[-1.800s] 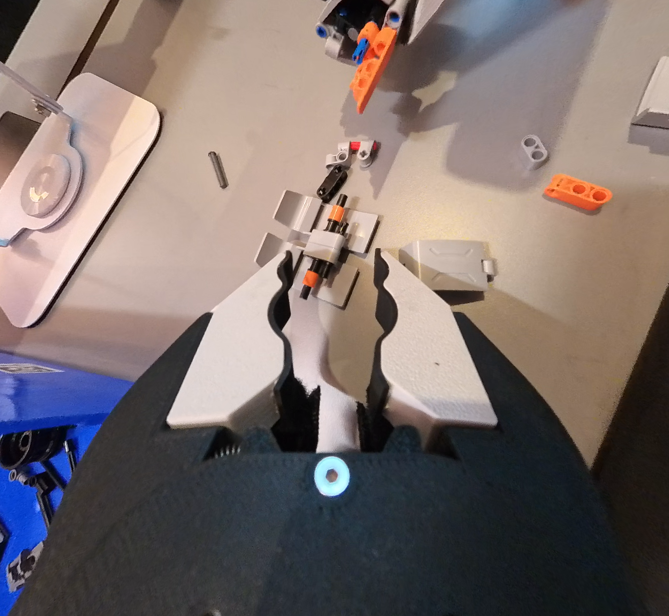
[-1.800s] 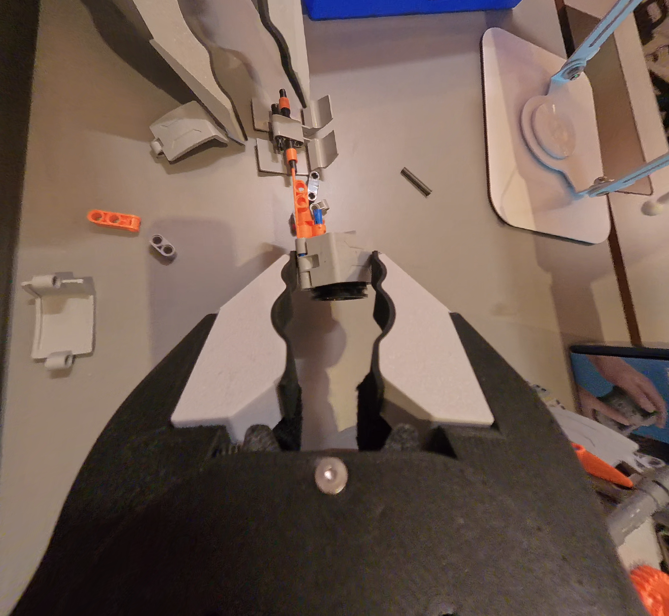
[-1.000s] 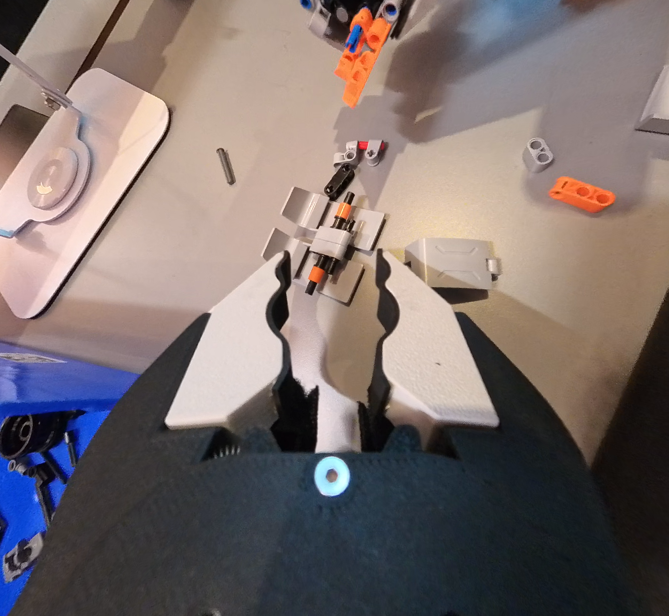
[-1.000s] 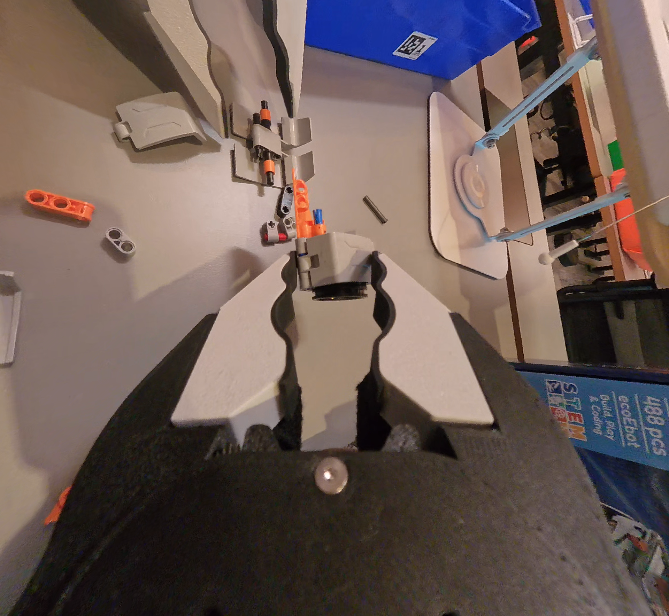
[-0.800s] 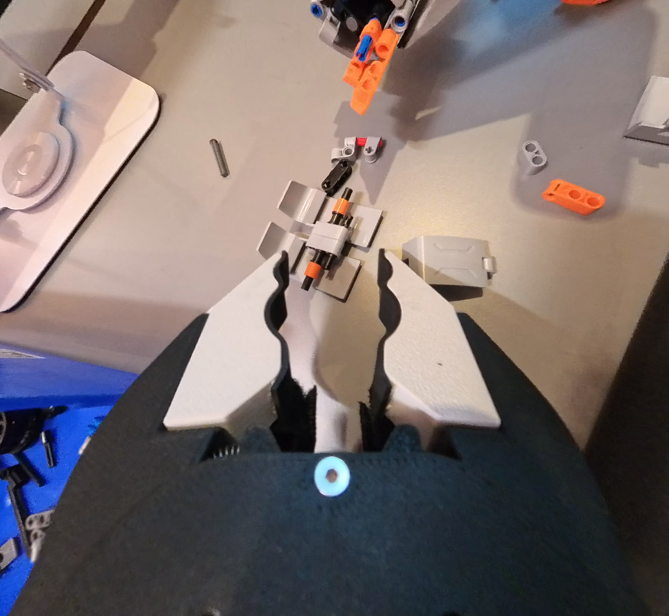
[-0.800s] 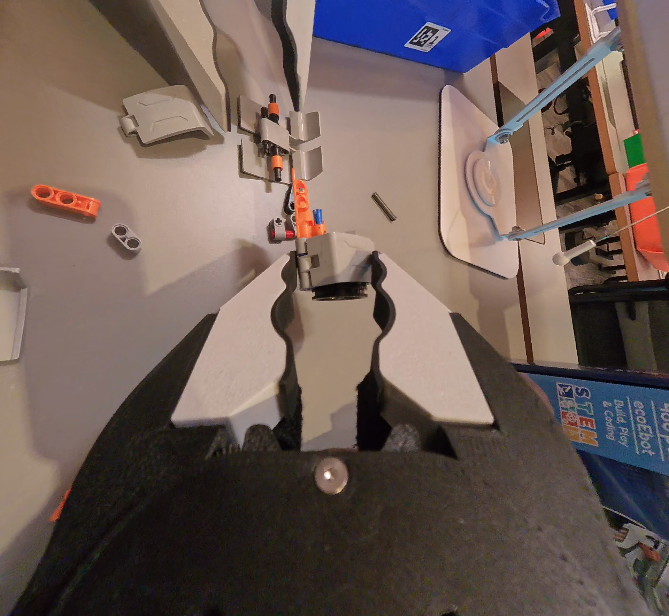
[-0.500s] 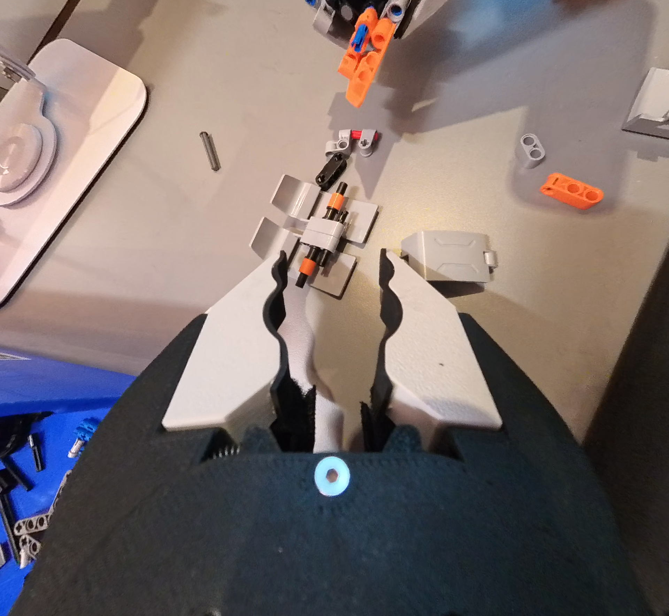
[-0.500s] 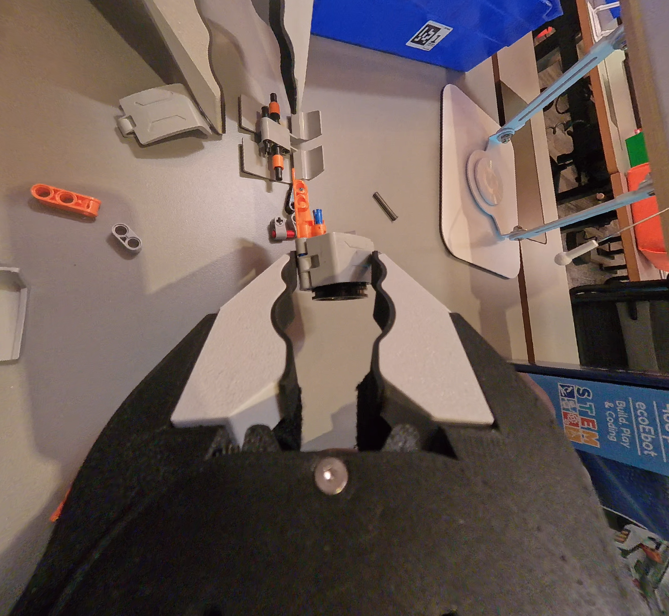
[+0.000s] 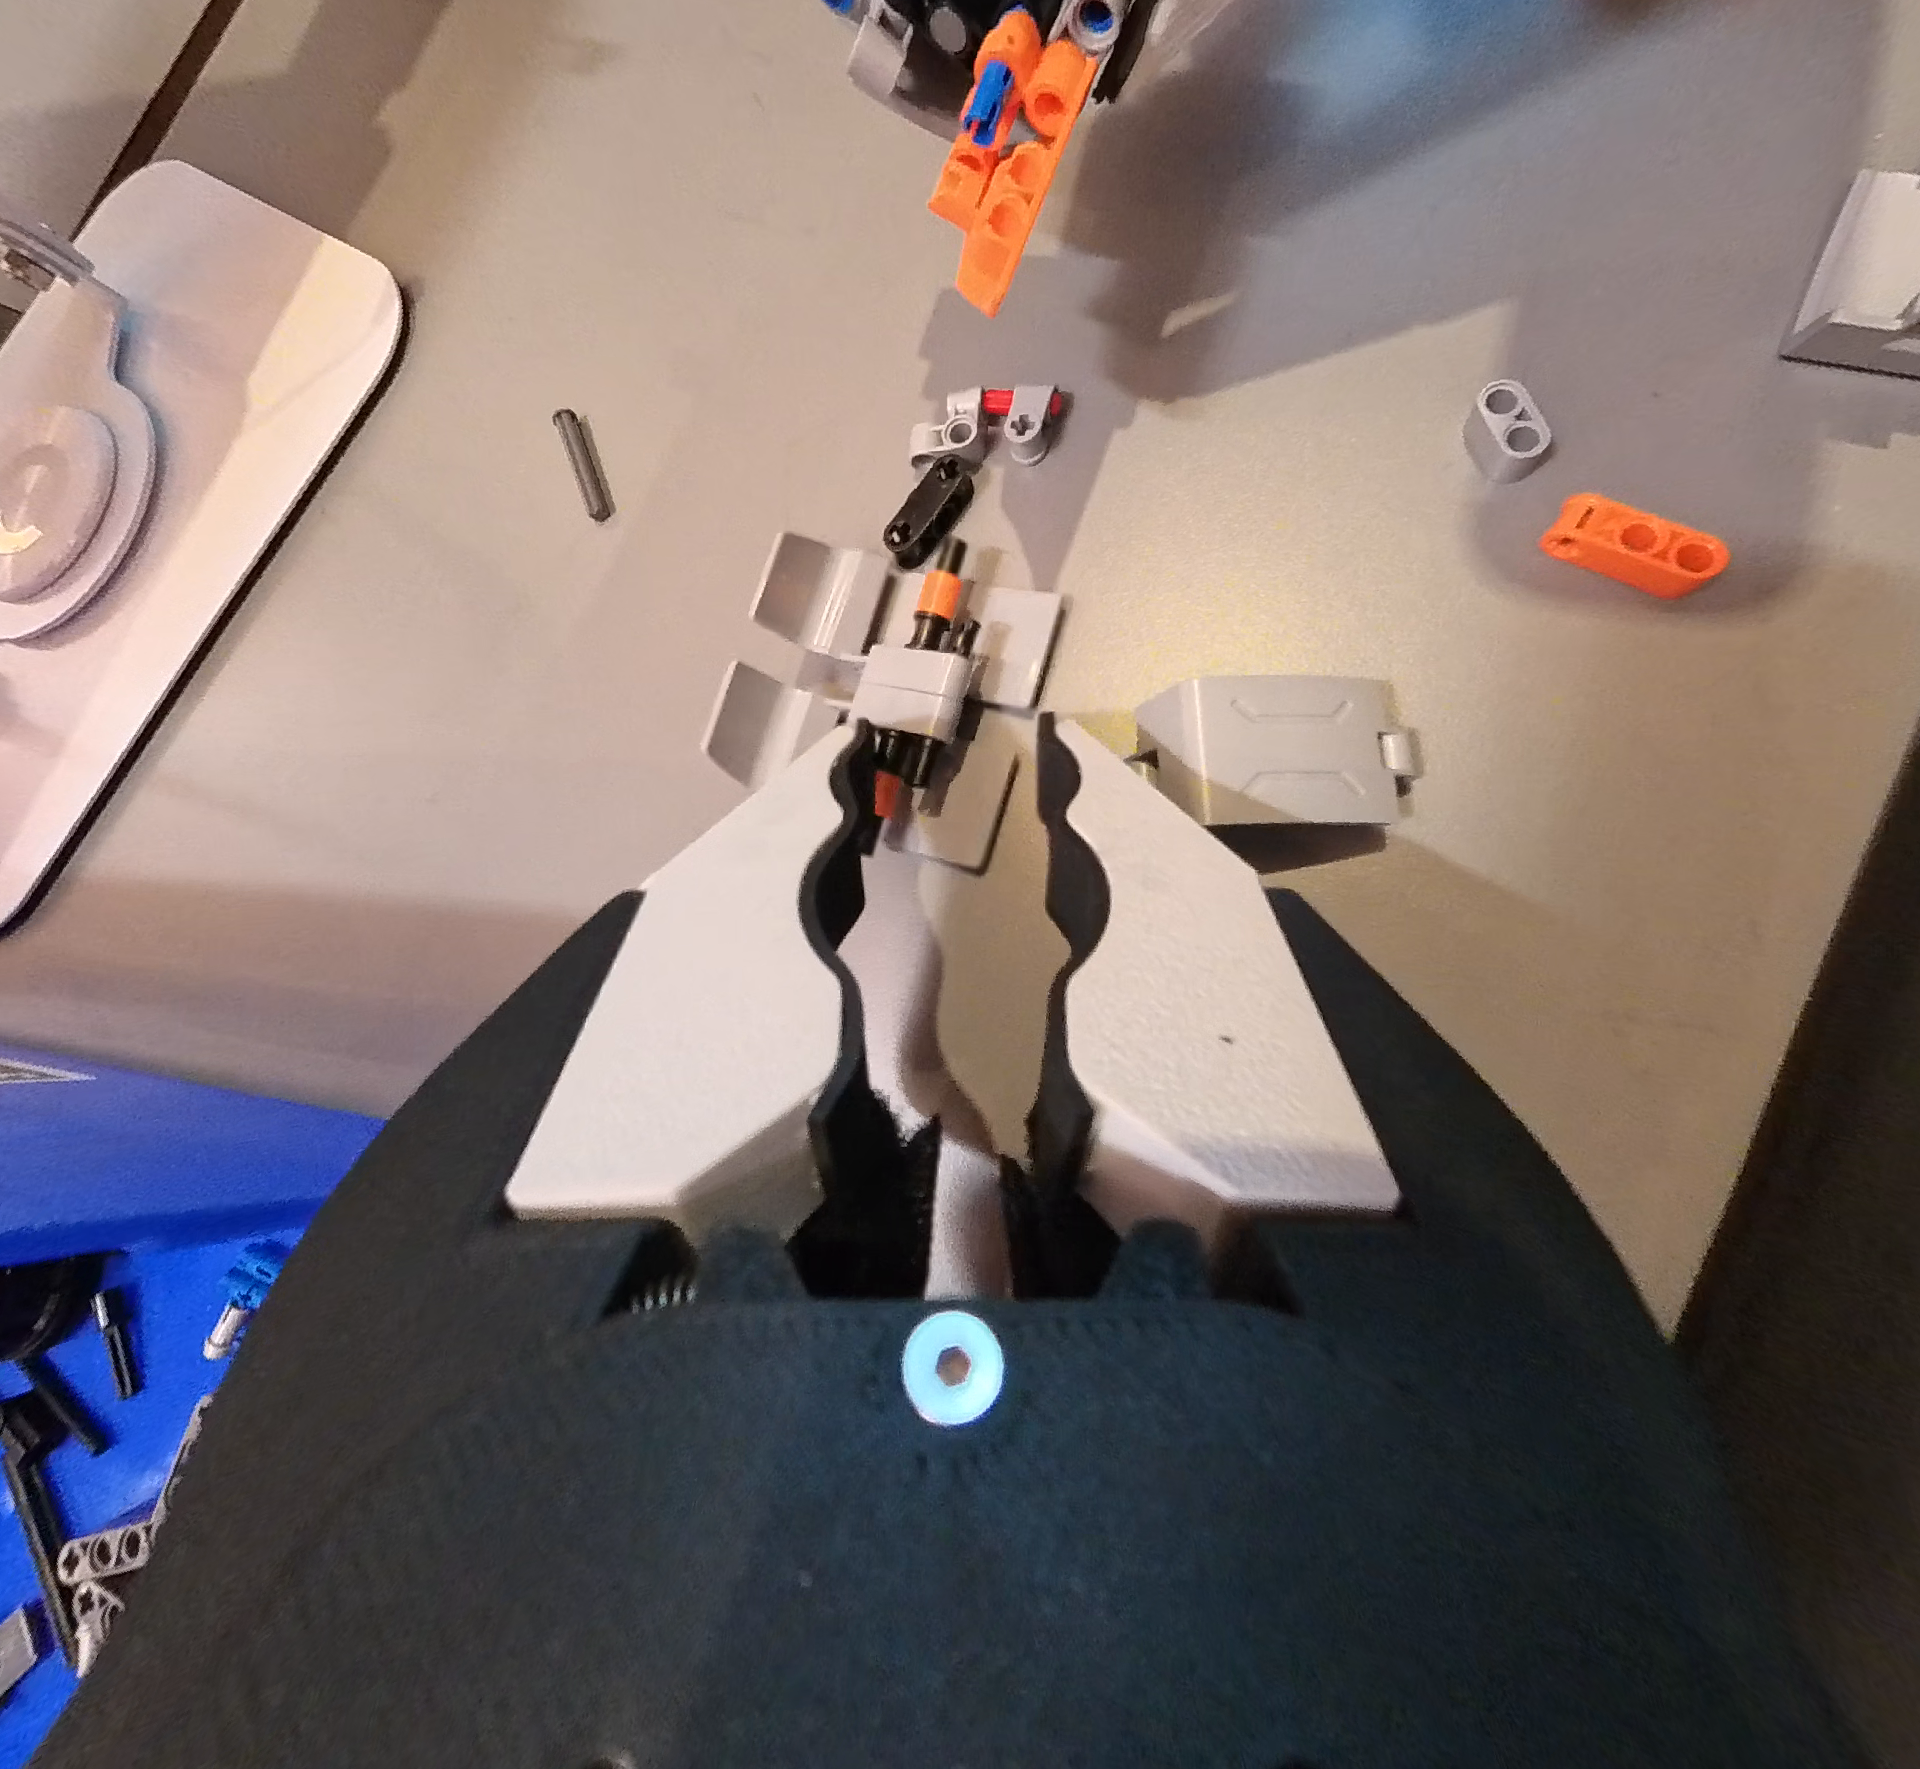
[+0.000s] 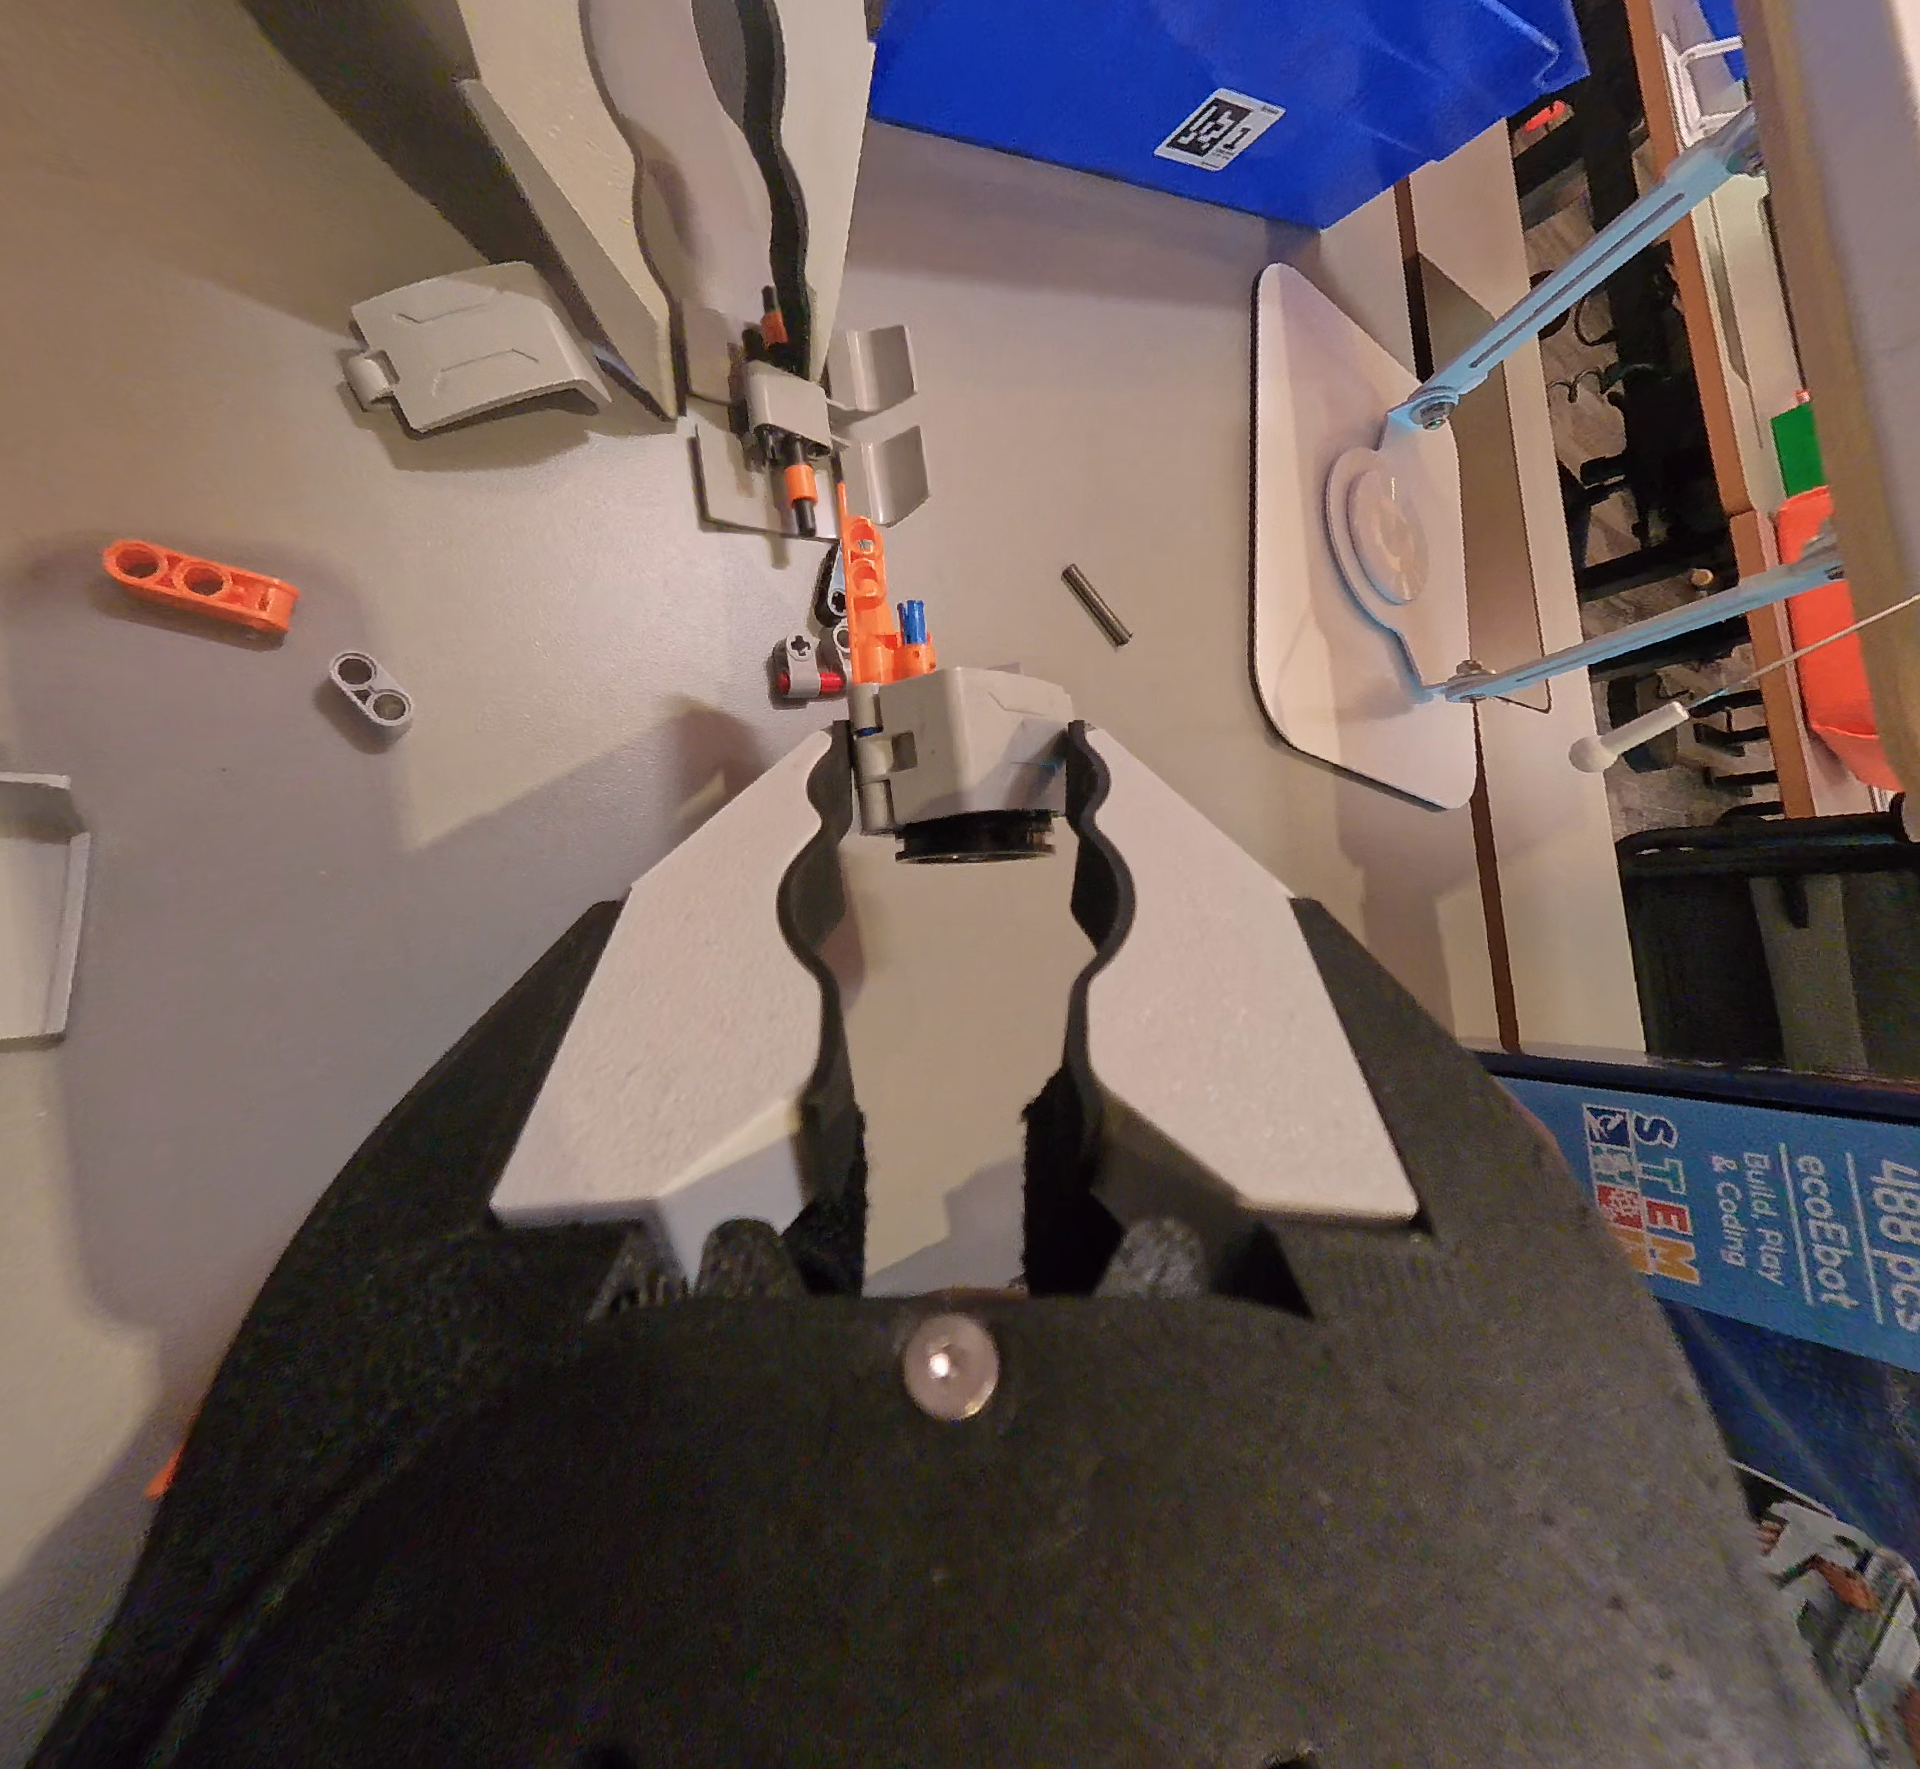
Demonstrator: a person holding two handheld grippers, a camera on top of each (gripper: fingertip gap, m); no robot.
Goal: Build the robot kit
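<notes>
Left wrist view is showing the left gripper (image 9: 945,753) with jaws spread wide and nothing in them, sitting right over the near end of the grey winged assembly (image 9: 914,680) lying mid-surface (image 9: 623,161). Its black-and-orange axle is running straight away from the jaws, roughly in line with them. The right gripper (image 10: 961,763) is clamping a grey block with orange beams (image 10: 956,743), hanging above the surface with the orange tip pointing toward that assembly, just beside the small grey-red connector (image 10: 805,675).

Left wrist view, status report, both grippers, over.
Left gripper open, fingers straddling the finned grey axle assembly. Right gripper shut on grey motor block. Black connector just beyond.
</notes>
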